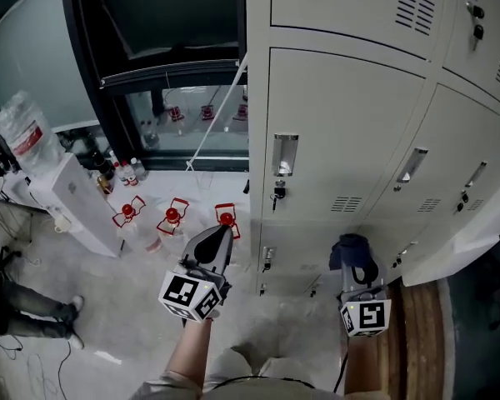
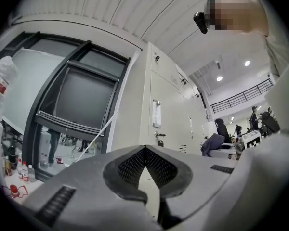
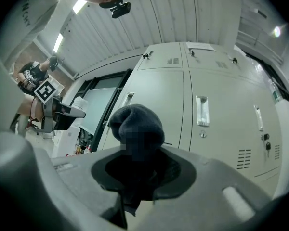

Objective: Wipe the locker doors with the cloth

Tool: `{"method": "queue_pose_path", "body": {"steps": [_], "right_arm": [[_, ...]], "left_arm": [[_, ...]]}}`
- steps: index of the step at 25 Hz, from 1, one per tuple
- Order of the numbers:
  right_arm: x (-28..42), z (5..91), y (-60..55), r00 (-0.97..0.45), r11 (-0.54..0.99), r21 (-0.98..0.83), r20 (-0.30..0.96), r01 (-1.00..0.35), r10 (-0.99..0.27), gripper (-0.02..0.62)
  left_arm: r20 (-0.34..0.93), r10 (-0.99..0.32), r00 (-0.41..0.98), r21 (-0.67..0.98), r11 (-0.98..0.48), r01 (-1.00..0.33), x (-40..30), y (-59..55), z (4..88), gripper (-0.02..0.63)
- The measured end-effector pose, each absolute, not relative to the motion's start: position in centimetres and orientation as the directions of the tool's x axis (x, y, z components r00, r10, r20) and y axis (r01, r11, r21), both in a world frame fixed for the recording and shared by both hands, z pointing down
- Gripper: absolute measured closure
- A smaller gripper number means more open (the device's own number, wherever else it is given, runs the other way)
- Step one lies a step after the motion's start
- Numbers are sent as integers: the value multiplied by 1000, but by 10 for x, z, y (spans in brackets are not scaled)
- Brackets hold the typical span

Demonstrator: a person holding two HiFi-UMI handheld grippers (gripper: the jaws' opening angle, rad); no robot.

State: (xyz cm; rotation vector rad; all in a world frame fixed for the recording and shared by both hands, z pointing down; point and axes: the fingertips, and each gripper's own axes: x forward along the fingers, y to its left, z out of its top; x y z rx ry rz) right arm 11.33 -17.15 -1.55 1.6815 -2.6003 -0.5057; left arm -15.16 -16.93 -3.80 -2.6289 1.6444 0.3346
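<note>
Down low, the left gripper [image 1: 219, 240] hangs with its jaws pressed together on nothing. The right gripper [image 1: 360, 275] has its jaws pinching the dark cloth [image 1: 352, 252], bunched close to the lowest of the pale locker doors [image 1: 342, 123]; contact cannot be told. Left of the lockers the speckled floor [image 1: 108, 307] lies open, with red-capped bottles [image 1: 173, 219] near the corner and a dark window [image 1: 167, 23] beyond.
</note>
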Motion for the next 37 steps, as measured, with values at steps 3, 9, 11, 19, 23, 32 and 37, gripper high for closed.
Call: {"method": "queue_pose_path", "body": {"steps": [3,9,11,19,23,32,37], "right_arm": [[111,-41,-161,-430,380,279,-149,-882,-890,483],[103,-58,-154,-444,399,272,-130,-876,-887,485],[102,-59,-151,-442,401,263,-122,-878,-889,485],[106,-55,-137,-423,389,241,-109,-889,-899,485],[107,-53,-129,-440,409,235,-98,-882,-892,485],[118,-38,-115,-458,433,212,-85,-876,-885,483],[121,-31,-105,-457,435,209,-67,-876,-887,483]], "left_arm": [[-200,-888,414,57,-432,-900,-159,-159,-64,607],[-198,-897,395,61,-413,-909,-172,-154,-93,607],[-190,-890,414,55,-431,-901,-166,-149,-94,607],[-194,-890,413,67,-432,-900,-160,-135,-95,607],[-191,-889,416,68,-435,-898,-151,-130,-93,607],[-170,-888,427,75,-444,-893,-132,-108,-74,607],[-165,-895,415,90,-432,-897,-137,-98,-67,607]]}}
